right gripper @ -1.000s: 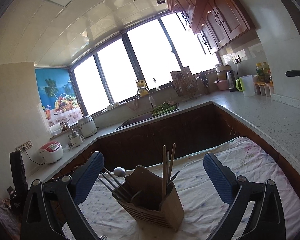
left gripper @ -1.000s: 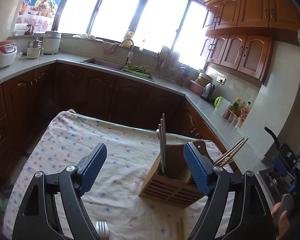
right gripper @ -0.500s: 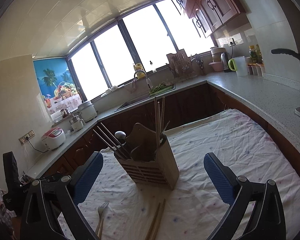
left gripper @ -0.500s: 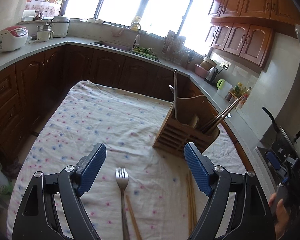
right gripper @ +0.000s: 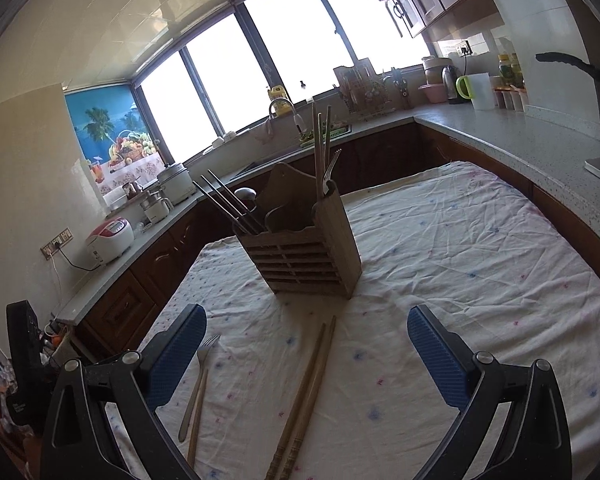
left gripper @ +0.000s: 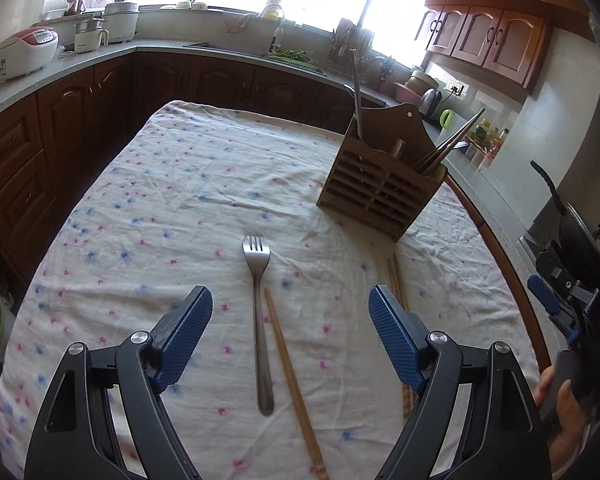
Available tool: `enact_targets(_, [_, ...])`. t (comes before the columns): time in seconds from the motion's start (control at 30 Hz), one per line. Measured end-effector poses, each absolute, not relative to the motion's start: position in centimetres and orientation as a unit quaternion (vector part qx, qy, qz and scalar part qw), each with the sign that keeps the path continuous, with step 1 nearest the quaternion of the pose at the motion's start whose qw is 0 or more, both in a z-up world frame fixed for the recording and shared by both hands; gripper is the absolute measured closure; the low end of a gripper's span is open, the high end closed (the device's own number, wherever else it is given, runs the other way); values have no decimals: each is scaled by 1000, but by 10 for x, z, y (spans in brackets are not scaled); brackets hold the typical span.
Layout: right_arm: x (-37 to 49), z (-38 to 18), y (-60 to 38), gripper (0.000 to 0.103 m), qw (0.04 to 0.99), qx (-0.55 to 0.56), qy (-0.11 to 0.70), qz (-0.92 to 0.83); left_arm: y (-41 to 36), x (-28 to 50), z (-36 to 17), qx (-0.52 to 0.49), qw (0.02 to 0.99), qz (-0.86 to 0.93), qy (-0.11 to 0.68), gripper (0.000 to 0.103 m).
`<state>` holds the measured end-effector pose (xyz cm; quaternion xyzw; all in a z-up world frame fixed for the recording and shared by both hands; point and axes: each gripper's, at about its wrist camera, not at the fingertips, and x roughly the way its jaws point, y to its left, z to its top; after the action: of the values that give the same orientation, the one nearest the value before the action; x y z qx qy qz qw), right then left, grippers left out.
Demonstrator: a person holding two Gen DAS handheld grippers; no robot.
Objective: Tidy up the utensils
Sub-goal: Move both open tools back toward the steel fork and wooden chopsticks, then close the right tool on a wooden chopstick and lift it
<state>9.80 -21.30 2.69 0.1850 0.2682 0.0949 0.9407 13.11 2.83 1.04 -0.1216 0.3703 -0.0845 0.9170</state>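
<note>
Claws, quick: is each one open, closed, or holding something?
Left claw: open, holding nothing, above the fork.
Right claw: open, holding nothing, above the chopsticks.

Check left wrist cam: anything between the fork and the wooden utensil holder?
Only bare flowered tablecloth between the fork tines and the wooden utensil holder in the left wrist view. The single chopstick lies beside the fork handle, not in that stretch.
</note>
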Motion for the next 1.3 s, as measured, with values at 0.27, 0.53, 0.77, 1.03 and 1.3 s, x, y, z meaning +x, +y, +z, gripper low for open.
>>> enact_targets(0.27, [106,9,-197,4,931,176,303,105,26,129,-8,-113,907,-83,398,21])
enact_targets(0.53, [129,-18,-185,54,909,165,367,108,16,141,-22,-100,893,-98,429,41])
enact_targets(0.77, [150,-37,-175,71,897,147,403,106,9,157,-37,-92,880,-106,455,57])
enact_targets(1.03, [170,-50,-172,78,889,137,425,105,5,175,-54,-88,865,-111,482,71])
enact_targets(1.3, [189,-66,-172,83,881,127,446,95,-1,187,-58,-74,863,-114,486,71])
